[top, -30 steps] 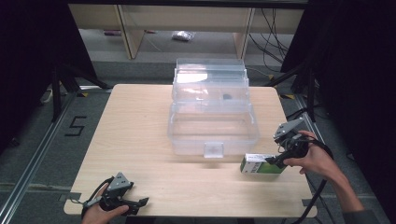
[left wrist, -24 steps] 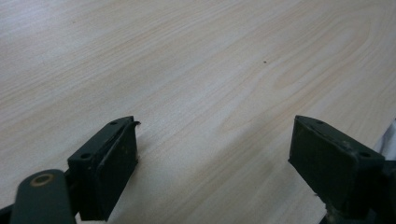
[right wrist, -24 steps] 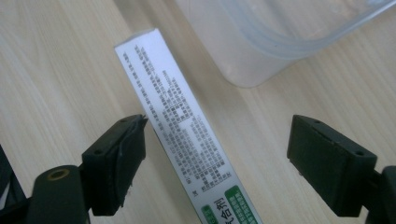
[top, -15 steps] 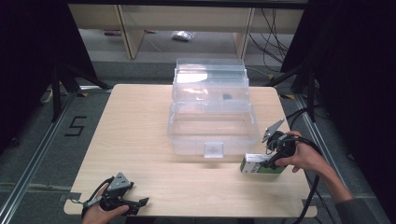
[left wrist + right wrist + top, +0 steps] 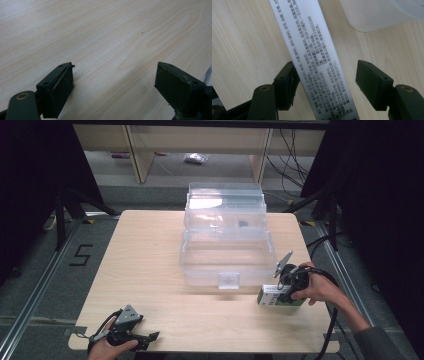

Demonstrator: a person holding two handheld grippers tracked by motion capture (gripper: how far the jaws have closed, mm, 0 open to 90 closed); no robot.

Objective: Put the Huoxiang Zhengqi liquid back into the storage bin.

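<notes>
Surface [image 5: 150, 250]: light wood, with a clear plastic bin [image 5: 227, 255] at centre-back, lid up. Its front latch faces the person.

Small carton [image 5: 272, 296], white and green, lies flat on the surface just off the bin's front right corner, apart from it. In the high view its long axis runs roughly left-right along the front edge.

Right hand-held gripper [image 5: 289, 287] is right over the carton's right end. Right gripper view: the carton's printed white face [image 5: 317, 57] runs straight up between the jaws, so the long axis is in line with the gripper and the jaws straddle the narrow width. Jaws wide: the left one at or nearly at the carton's edge, a clear gap at the right one. No grip yet, I'd say; a straight close should take it.

Left hand-held gripper [image 5: 131, 336] is at the front left corner, well apart from the carton, jaws wide over bare wood [image 5: 107, 50]. The right hand is the nearer by far.
</notes>
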